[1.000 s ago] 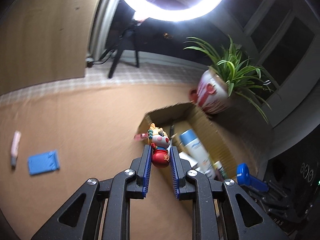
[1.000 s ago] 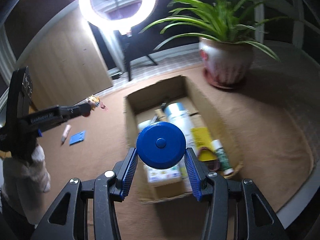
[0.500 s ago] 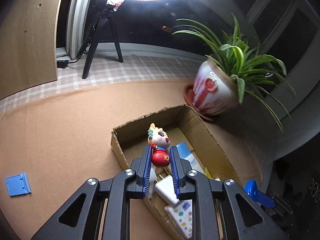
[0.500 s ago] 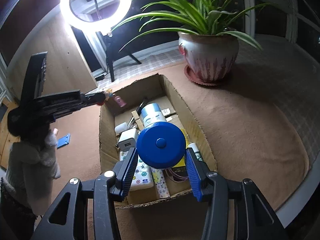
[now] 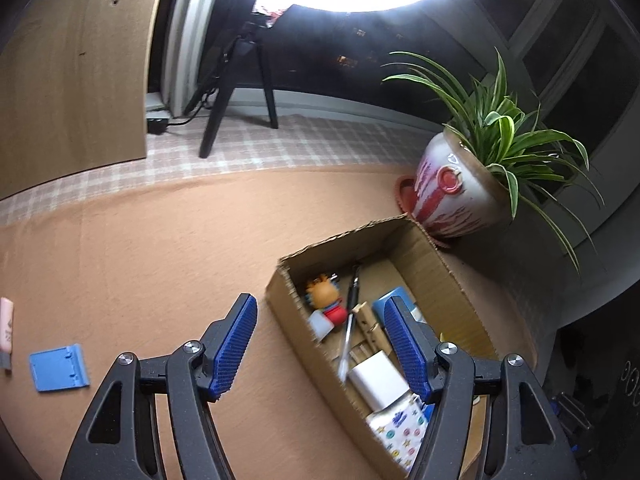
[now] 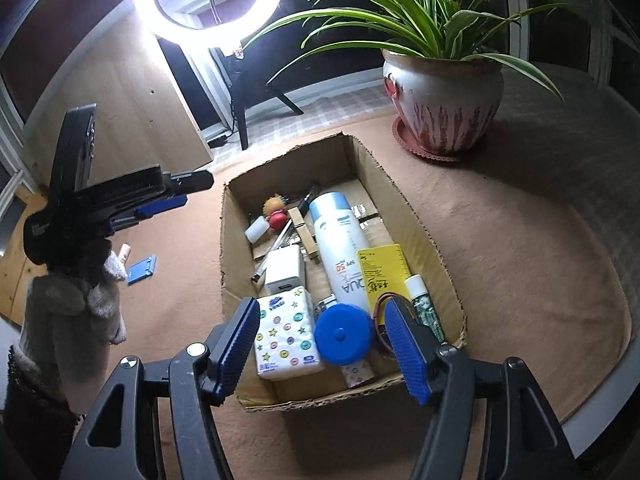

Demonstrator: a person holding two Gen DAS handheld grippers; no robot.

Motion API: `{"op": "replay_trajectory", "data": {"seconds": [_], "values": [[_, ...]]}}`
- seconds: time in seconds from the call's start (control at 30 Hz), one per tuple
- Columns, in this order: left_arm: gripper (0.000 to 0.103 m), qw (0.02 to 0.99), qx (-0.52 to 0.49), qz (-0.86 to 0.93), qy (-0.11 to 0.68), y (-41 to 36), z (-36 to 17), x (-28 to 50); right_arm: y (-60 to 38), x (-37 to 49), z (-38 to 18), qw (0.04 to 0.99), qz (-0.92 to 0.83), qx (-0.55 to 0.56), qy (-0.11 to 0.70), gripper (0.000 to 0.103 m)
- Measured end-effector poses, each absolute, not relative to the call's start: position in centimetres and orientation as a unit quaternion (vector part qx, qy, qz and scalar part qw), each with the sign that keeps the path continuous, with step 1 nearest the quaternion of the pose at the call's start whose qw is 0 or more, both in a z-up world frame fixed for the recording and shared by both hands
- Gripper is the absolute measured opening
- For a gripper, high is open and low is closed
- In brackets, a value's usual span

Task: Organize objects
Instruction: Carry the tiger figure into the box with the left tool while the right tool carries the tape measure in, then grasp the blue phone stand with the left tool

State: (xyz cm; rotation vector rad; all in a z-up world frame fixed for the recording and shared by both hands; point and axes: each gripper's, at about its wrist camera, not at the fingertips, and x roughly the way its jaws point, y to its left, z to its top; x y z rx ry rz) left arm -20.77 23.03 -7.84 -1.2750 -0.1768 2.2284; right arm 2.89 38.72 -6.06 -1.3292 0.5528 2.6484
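Right wrist view: white bottle in cardboard box reads "SPF 50".

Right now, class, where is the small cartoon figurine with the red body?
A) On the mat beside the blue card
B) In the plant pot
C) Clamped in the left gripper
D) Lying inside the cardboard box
D: the figurine lies inside the cardboard box, near its far end.

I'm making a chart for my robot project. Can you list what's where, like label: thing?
box: cardboard box on the brown mat
far end of box: small figurine, lying down
near end of box: blue round disc, tissue pack
middle of box: sunscreen bottle, white charger
left gripper: opening, empty
right gripper: opening, empty
still on mat: blue flat piece
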Motion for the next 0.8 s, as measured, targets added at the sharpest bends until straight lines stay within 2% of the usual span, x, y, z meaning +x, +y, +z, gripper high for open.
{"op": "replay_trajectory", "data": {"seconds": [0.23, 0.8], "values": [[0.069, 0.255, -0.489, 0.832, -0.059, 19.7, -8.6, -19.6, 37.9, 3.3, -6.0, 0.054, 0.874, -0.438, 0.204, 0.061], [0.069, 0.158, -0.527, 0.831, -0.076, 4.9, -12.3, -20.6, 33.3, 2.4, -5.8, 0.019, 0.876, -0.442, 0.193, 0.061]]}}
